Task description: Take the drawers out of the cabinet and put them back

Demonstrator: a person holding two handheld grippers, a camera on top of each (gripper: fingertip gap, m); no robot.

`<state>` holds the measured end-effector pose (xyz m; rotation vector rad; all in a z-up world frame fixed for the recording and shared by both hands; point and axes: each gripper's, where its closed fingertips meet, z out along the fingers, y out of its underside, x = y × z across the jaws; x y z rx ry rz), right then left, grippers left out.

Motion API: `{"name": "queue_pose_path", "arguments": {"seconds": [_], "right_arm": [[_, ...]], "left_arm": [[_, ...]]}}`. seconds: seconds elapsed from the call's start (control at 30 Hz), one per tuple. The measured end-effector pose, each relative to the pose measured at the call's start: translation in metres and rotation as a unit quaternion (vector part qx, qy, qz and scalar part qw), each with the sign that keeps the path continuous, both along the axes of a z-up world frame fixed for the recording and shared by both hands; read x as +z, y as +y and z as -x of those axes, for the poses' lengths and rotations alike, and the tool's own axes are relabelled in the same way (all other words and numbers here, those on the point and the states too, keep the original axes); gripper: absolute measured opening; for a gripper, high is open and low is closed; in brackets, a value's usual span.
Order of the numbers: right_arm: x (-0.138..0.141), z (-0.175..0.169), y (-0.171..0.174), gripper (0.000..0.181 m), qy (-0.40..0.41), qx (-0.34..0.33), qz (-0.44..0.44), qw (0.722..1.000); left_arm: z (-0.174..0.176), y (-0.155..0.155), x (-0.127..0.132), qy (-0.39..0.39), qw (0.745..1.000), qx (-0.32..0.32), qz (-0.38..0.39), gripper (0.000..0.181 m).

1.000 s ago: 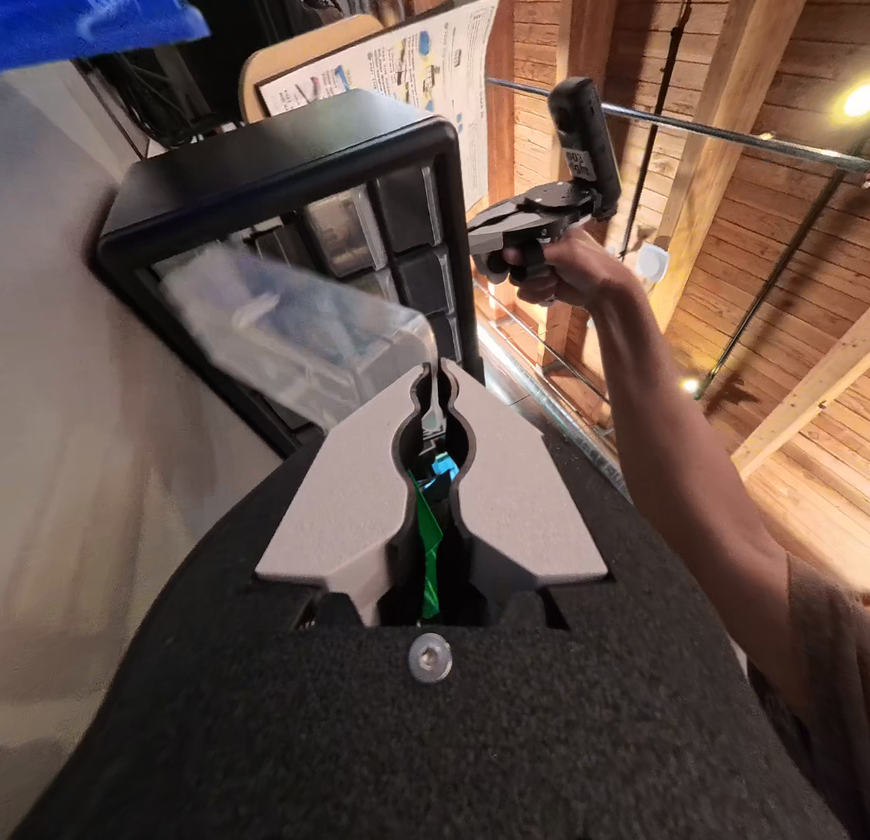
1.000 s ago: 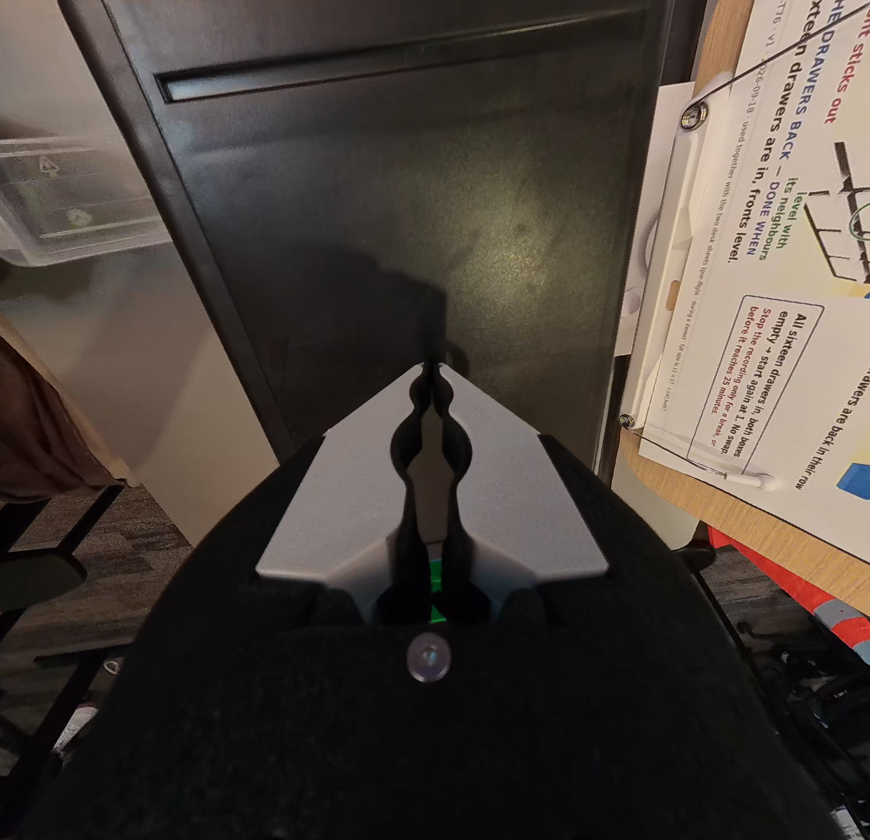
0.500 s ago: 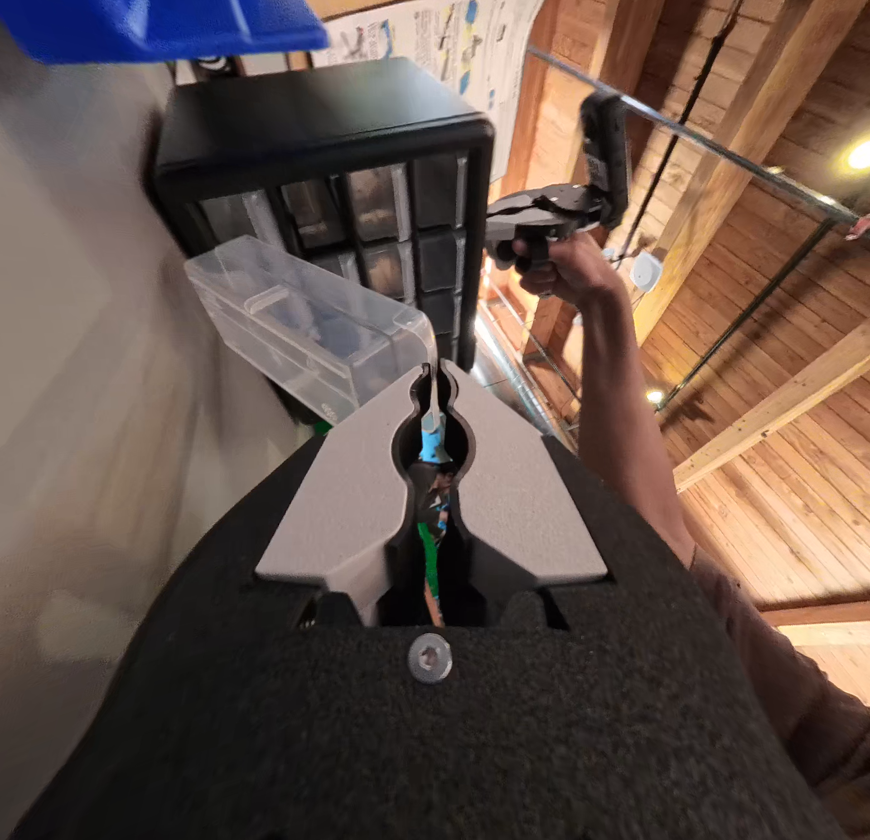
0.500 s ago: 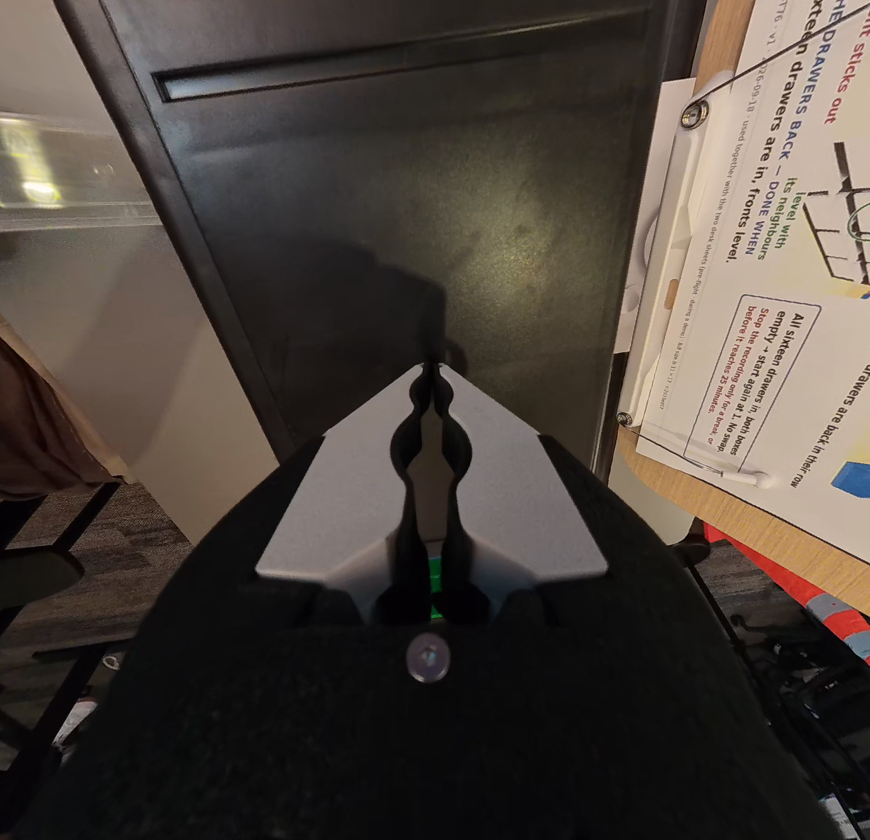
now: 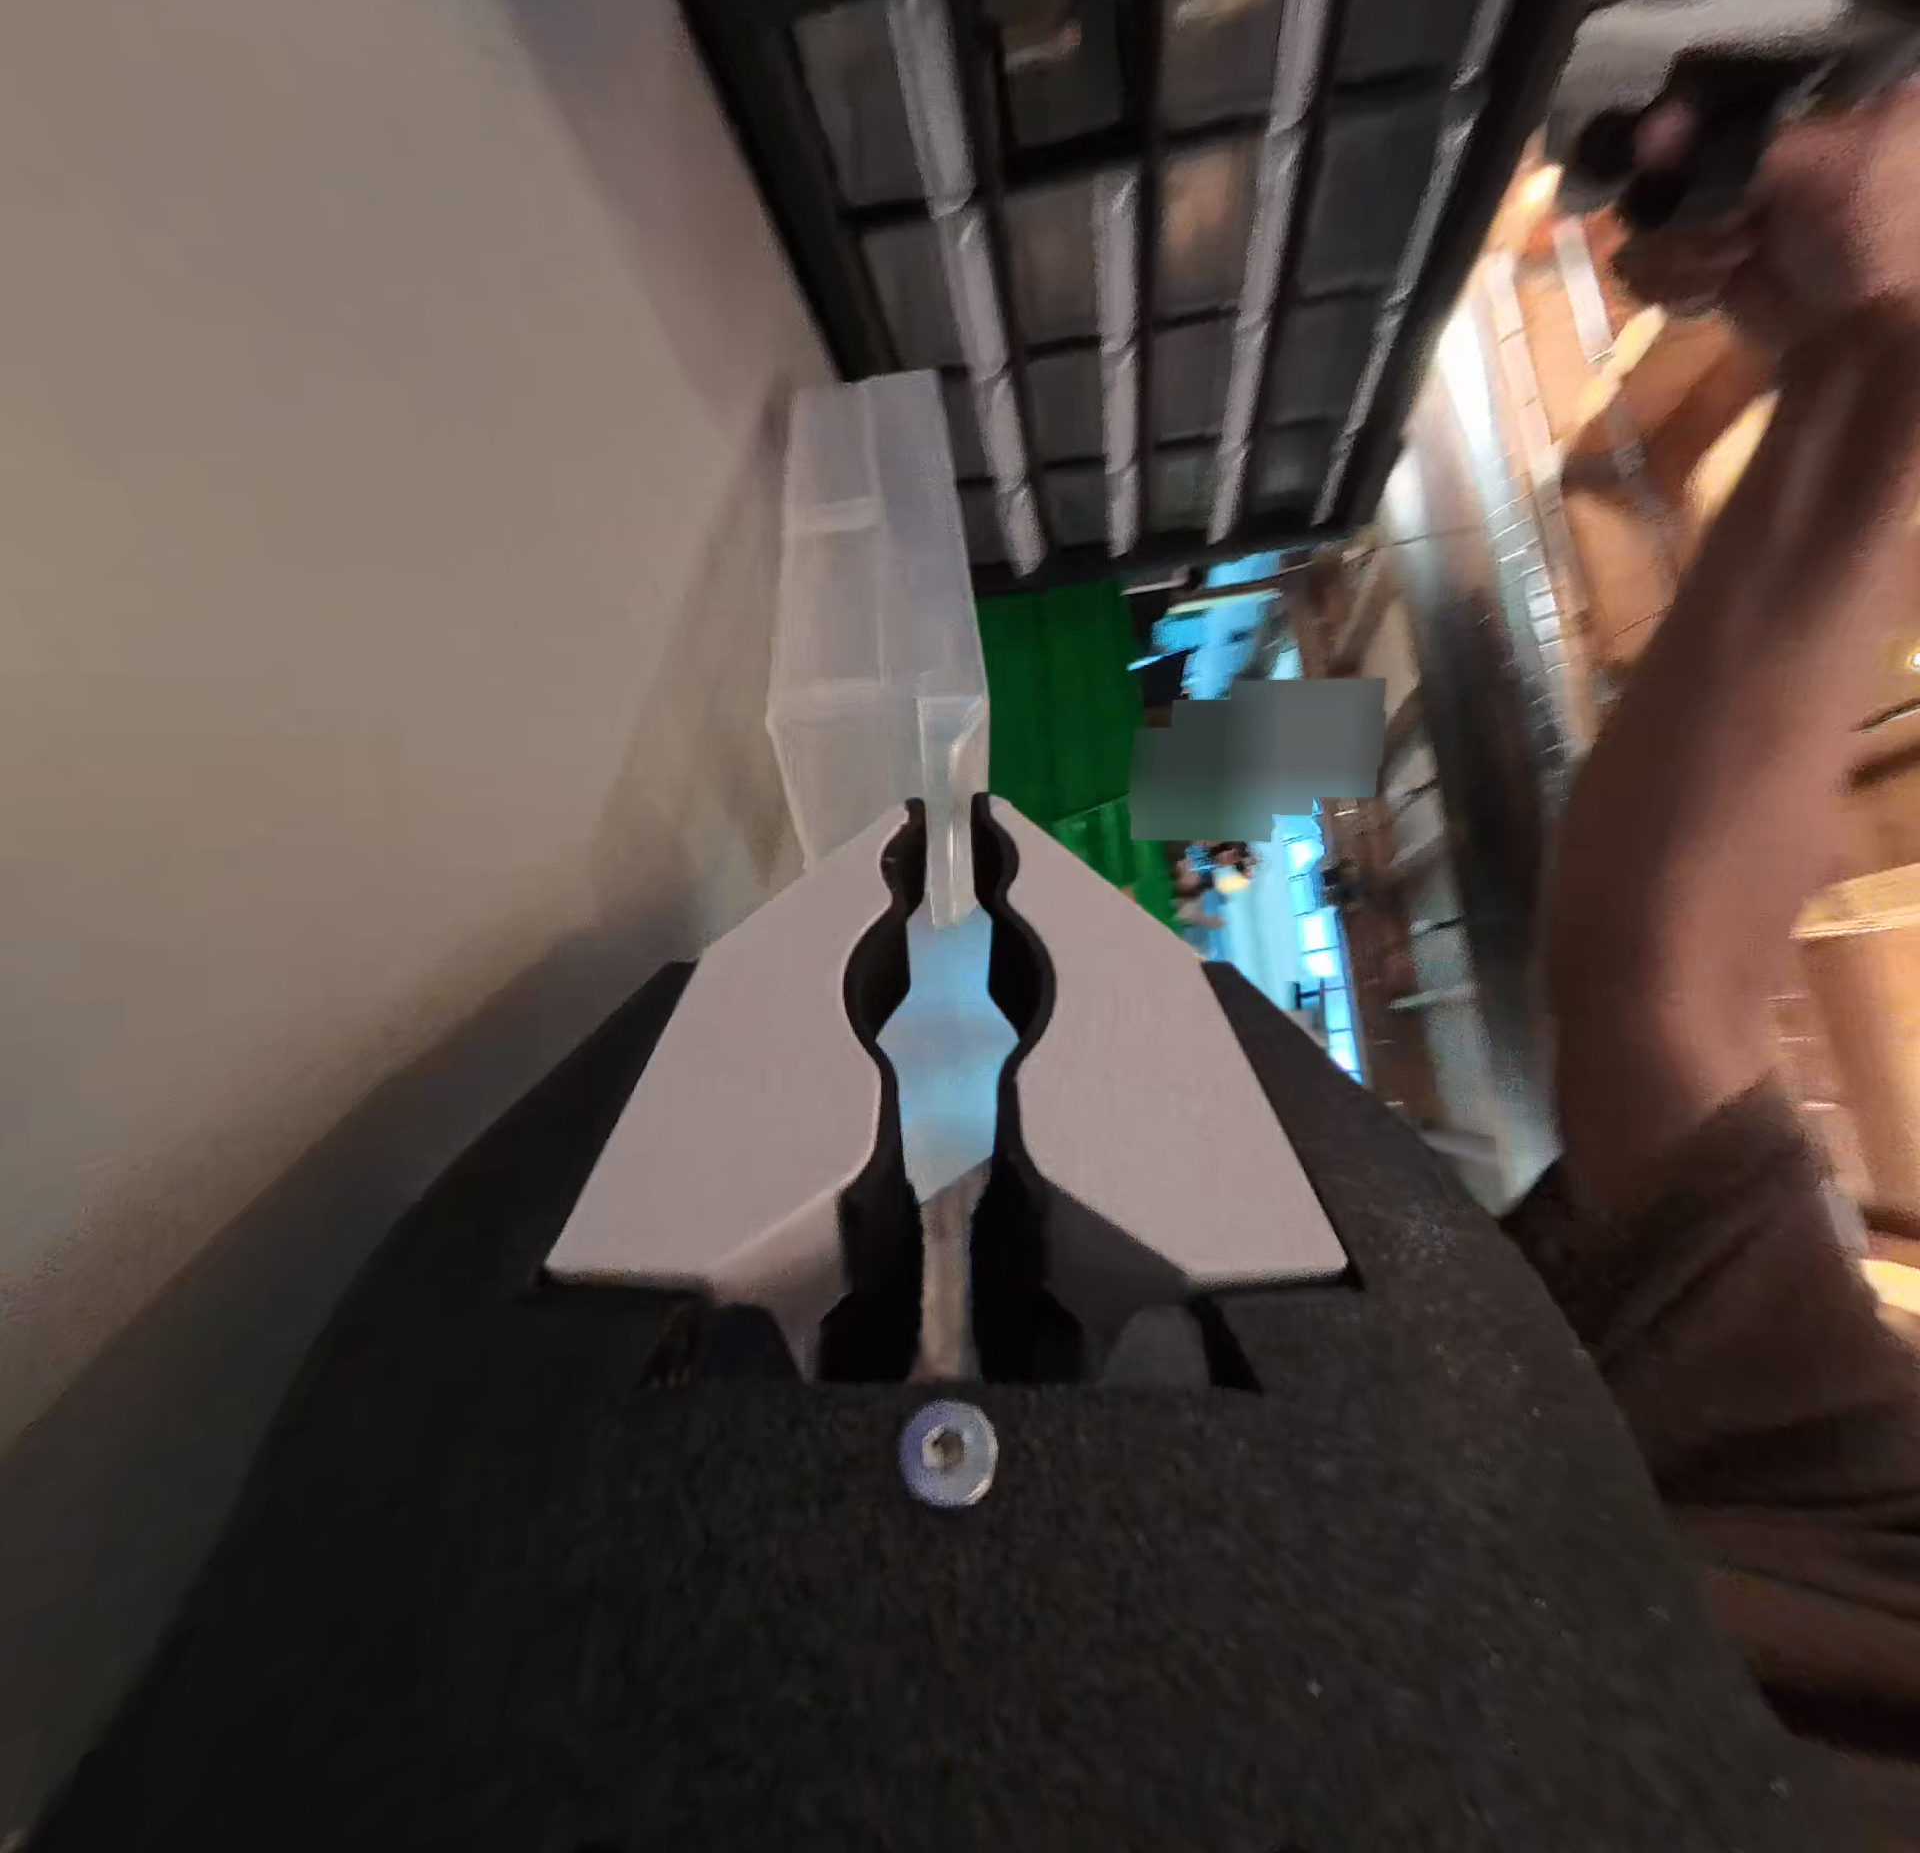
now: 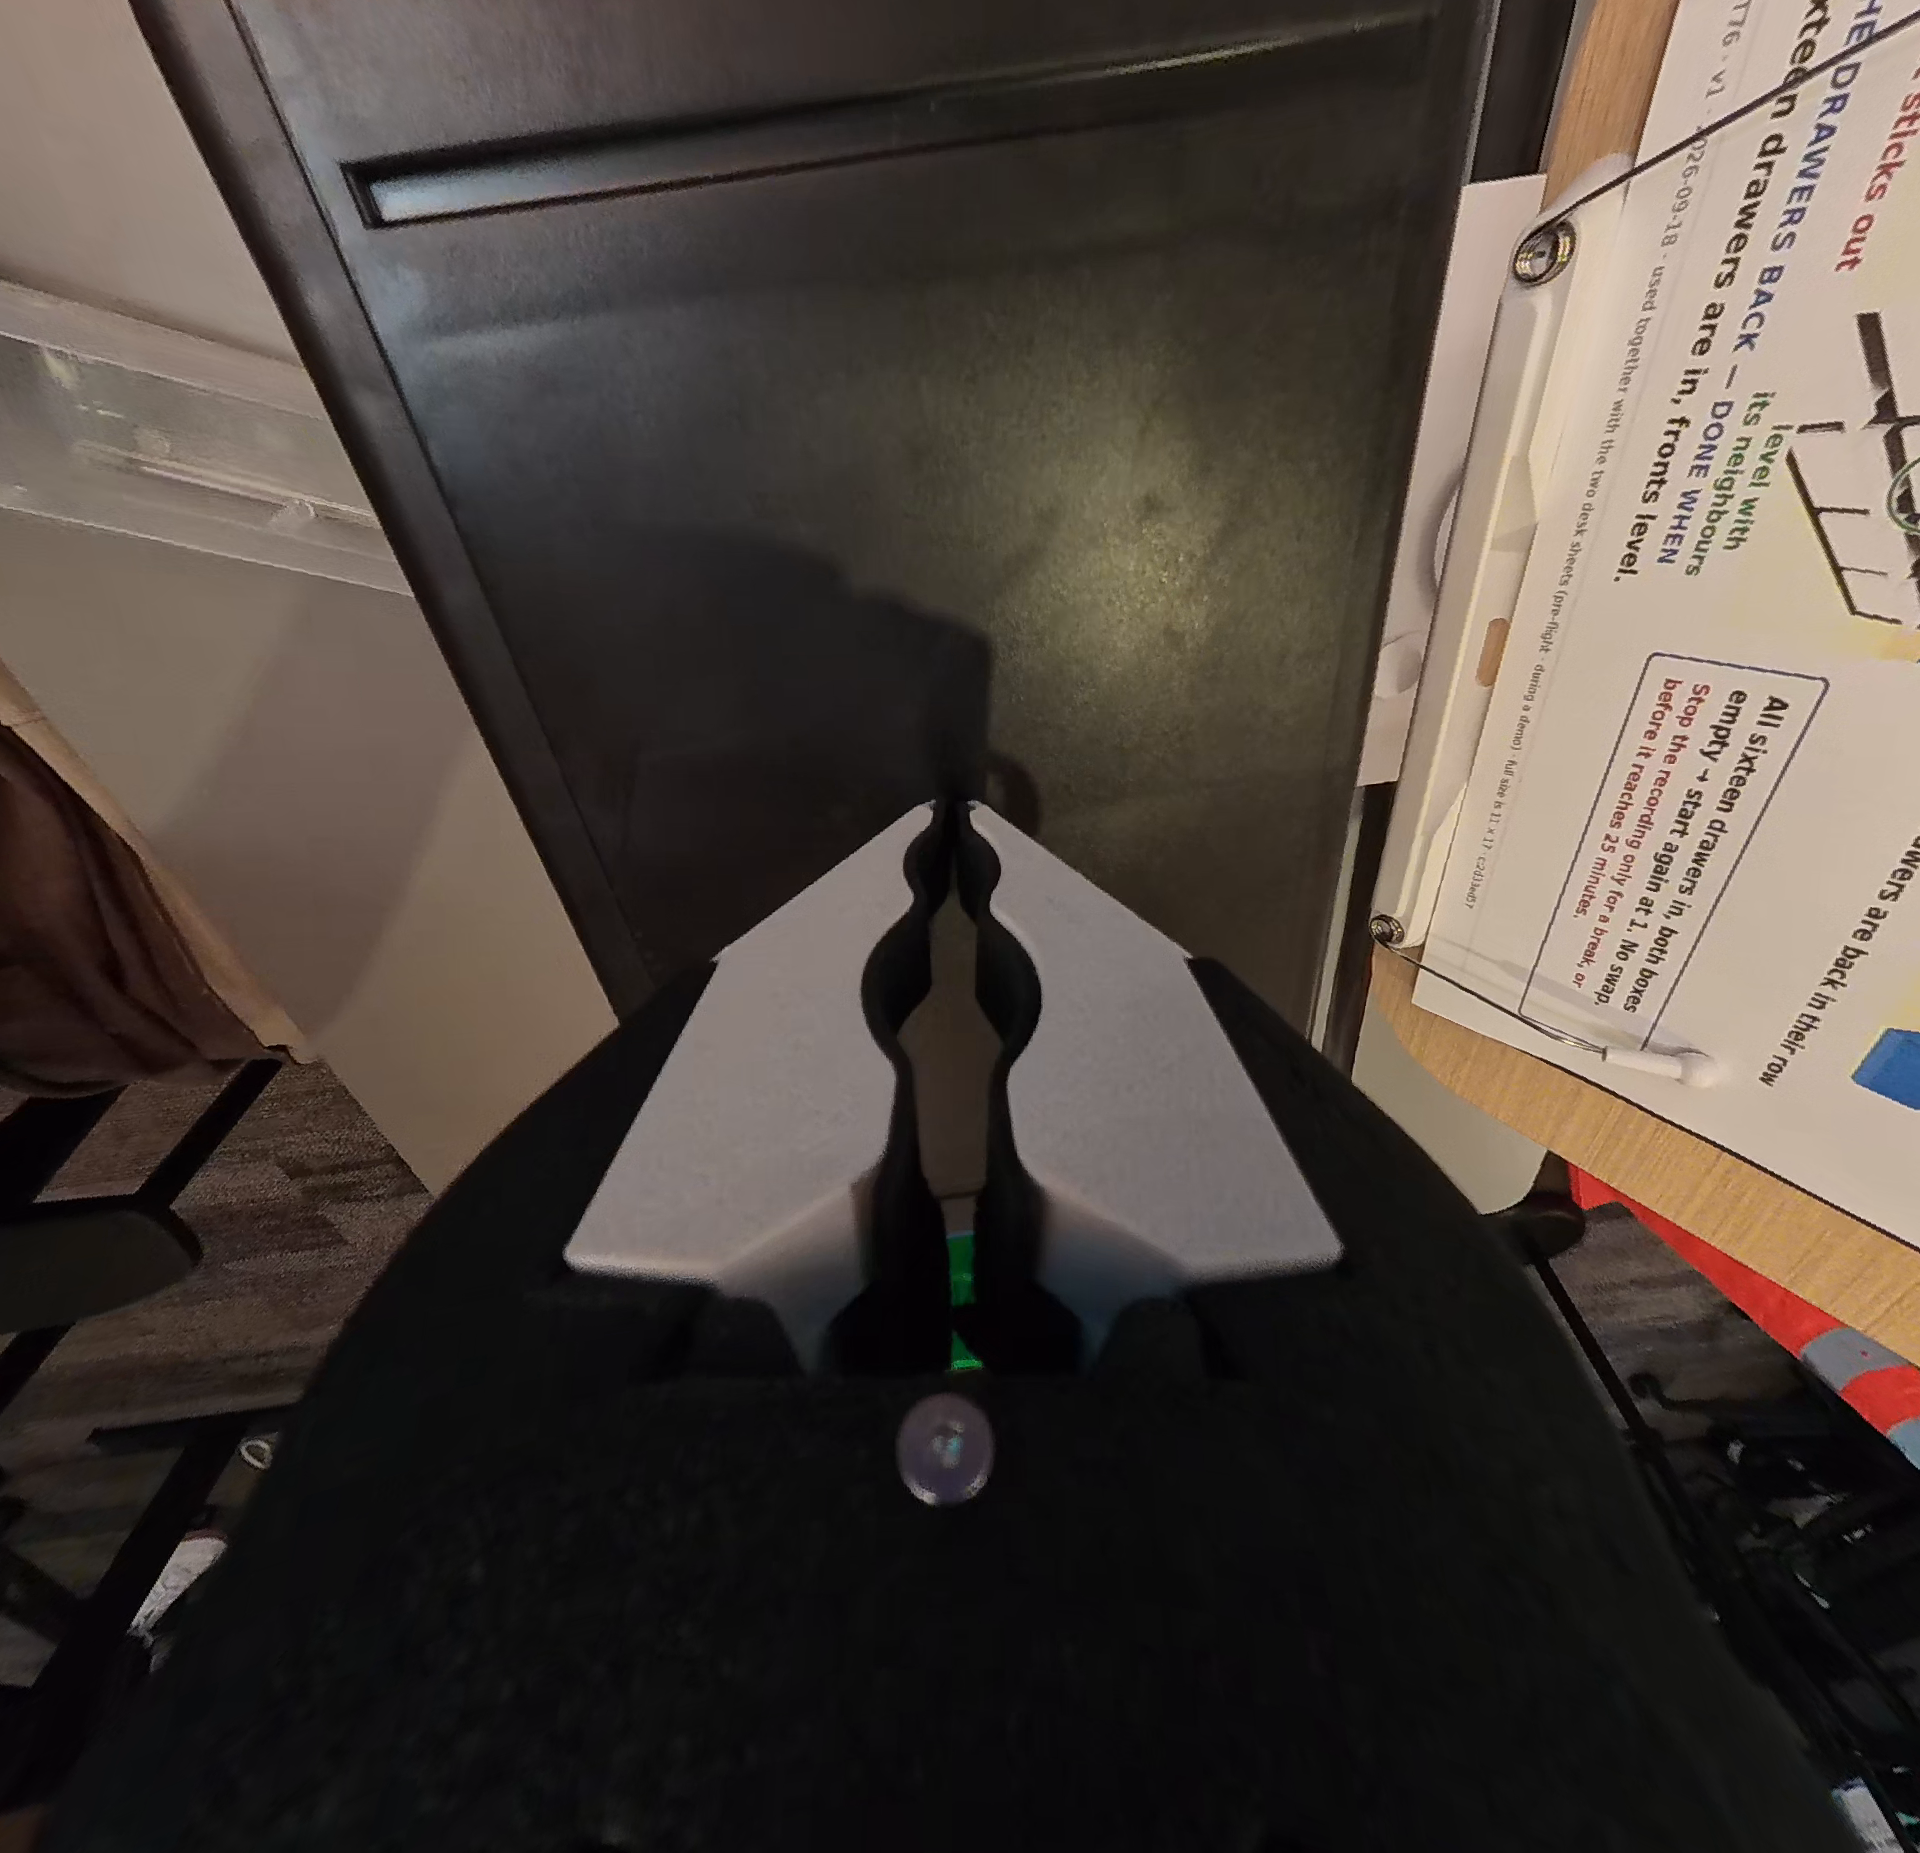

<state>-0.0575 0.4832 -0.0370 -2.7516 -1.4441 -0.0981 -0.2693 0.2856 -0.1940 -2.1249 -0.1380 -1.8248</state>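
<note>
Drawer [image 5: 878, 608], one clear plastic one, is out of the cabinet [image 5: 1132, 245] and hangs over the pale desk [image 5: 312, 556], its front tab pinched in the closed jaws of the left gripper [image 5: 948, 816]. Other drawers sit in the cabinet's blurred grid, too smeared to count. Right gripper [image 6: 951, 811] has its jaws closed on nothing, tips at the cabinet's black side, beside one printed sheet [image 6: 1704, 556].

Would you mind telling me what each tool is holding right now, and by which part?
The left tool pinches a clear drawer by its front handle tab. The right tool is shut on nothing, its tips against the black cabinet.
</note>
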Motion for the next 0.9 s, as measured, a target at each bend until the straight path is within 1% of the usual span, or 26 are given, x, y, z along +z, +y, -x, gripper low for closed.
{"name": "queue_pose_path", "arguments": {"seconds": [0.07, 0.17, 0.23, 0.3, 0.43, 0.57, 0.63, 0.7, 0.77, 0.83, 0.9], "right_arm": [[0.0, 0.0, 0.0, 0.0, -0.004, 0.001, 0.0, 1.0], [0.0, 0.0, 0.0, 0.0, -0.007, 0.001, -0.001, 1.0], [0.0, 0.0, 0.0, 0.0, -0.006, 0.001, -0.004, 1.0], [0.0, 0.0, 0.0, 0.0, -0.002, -0.001, -0.007, 1.0], [0.0, 0.0, 0.0, 0.0, 0.019, -0.005, -0.015, 1.0], [0.0, 0.0, 0.0, 0.0, 0.05, -0.013, -0.025, 0.998], [0.0, 0.0, 0.0, 0.0, 0.064, -0.014, -0.032, 0.997], [0.001, 0.0, 0.0, 0.0, 0.077, -0.015, -0.04, 0.996], [0.001, 0.0, 0.0, 0.0, 0.087, -0.015, -0.046, 0.995], [0.001, 0.0, 0.0, 0.0, 0.094, -0.017, -0.047, 0.994], [0.001, 0.001, 0.0, 0.0, 0.099, -0.02, -0.045, 0.994]], "left_arm": [[0.006, -0.004, -0.008, 0.055, 0.998, -0.01, -0.012, 0.008], [0.014, -0.005, -0.013, 0.106, 0.994, -0.028, -0.028, 0.009], [0.018, -0.005, -0.016, 0.121, 0.991, -0.042, -0.032, 0.009], [0.022, -0.002, -0.016, 0.127, 0.991, -0.035, -0.029, 0.009], [0.02, -0.006, -0.019, 0.138, 0.989, -0.049, -0.018, 0.01], [0.022, -0.007, -0.021, 0.158, 0.986, -0.044, -0.026, 0.025], [0.026, -0.006, -0.021, 0.184, 0.981, -0.04, -0.045, 0.035], [0.036, -0.002, -0.024, 0.245, 0.966, -0.032, -0.083, 0.055], [0.047, 0.006, -0.017, 0.31, 0.938, -0.007, -0.156, 0.073], [0.044, 0.008, -0.01, 0.366, 0.9, -0.002, -0.238, 0.092], [0.031, 0.006, -0.014, 0.423, 0.858, -0.023, -0.289, 0.107]]}}
